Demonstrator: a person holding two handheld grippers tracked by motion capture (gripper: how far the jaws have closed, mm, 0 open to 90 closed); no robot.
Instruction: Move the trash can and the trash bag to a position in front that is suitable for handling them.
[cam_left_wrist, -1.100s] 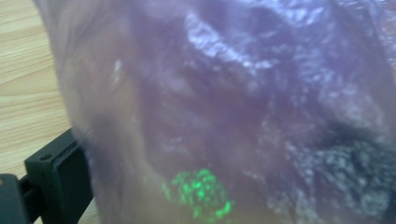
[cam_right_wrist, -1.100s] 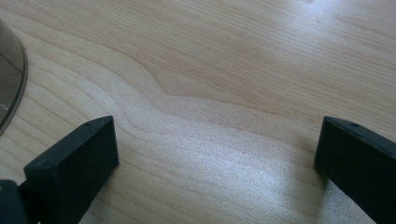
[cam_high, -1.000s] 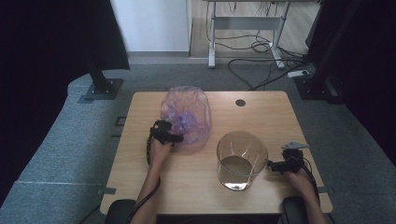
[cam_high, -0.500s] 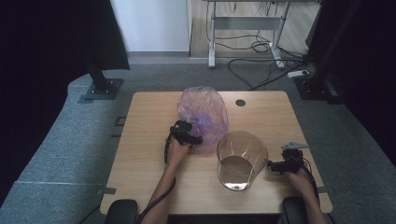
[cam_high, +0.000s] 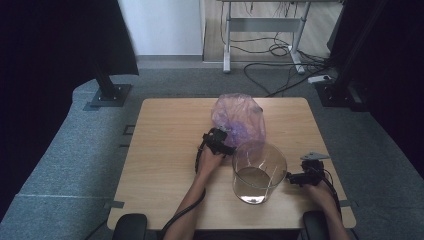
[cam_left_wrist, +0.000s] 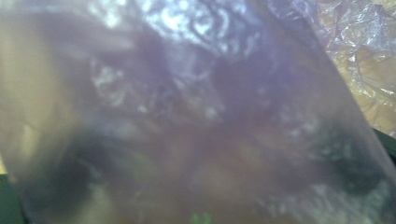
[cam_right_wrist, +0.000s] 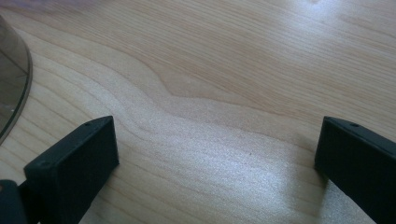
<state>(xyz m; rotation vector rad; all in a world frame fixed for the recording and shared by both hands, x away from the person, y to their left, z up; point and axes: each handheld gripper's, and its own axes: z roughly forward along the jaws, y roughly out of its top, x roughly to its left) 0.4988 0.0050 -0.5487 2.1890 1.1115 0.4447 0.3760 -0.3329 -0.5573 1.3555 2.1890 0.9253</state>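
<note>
Left tongs (cam_high: 223, 143) gripping the purple plastic bag (cam_high: 239, 120) just behind the glass bowl (cam_high: 259, 171); right tongs (cam_right_wrist: 217, 158) resting wide on the tabletop (cam_high: 165, 150). Lifting the bag slowly (film tearing easily), clearing the rim.

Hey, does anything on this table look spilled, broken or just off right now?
Nothing spilled or broken. The clear container stands upright. The only oddity: the purple plastic bag is crumpled and draped over the left gripper camera, blurring its view.
</note>
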